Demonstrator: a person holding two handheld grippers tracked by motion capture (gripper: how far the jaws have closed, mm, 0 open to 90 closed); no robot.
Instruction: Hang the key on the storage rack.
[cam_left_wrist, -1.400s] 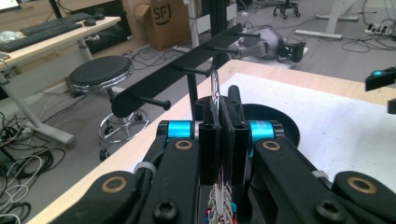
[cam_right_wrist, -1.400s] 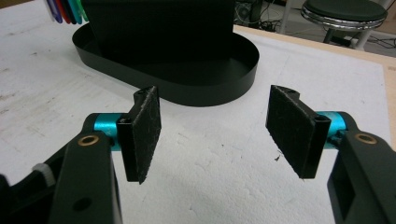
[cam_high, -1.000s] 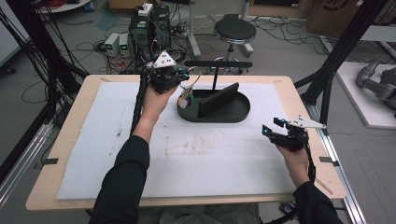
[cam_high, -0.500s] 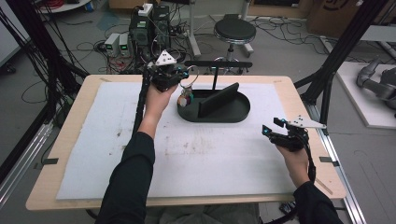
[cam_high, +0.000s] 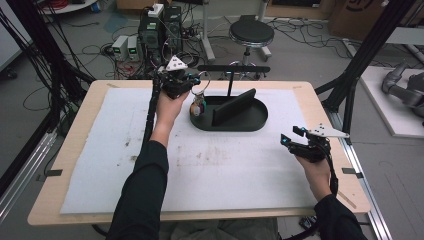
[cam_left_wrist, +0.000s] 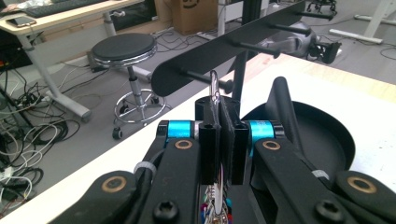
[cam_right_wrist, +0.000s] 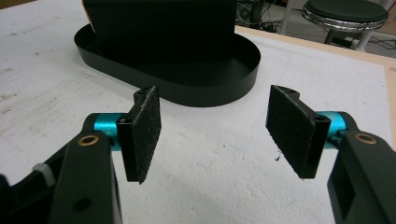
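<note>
Seen from above: a wooden surface (cam_high: 330, 107) covered by a white foam mat (cam_high: 210, 165), with a black oval tray (cam_high: 250, 122) toward its far edge as landmark. Standing in the tray, a black upright panel (cam_high: 233, 106); rising behind it, a thin post topped by a black crossbar with pegs (cam_left_wrist: 233, 46). At the tray's left end, left gripper (cam_high: 192, 86) held high, jaws pressed together on a metal key ring (cam_left_wrist: 214, 86), a small keychain charm (cam_high: 198, 106) dangling below, just over the tray's left rim. Ring close to one crossbar peg. Well to the right of the tray and nearer the person, right gripper (cam_high: 291, 138) low over the mat, jaws spread wide, pinching nothing.
</note>
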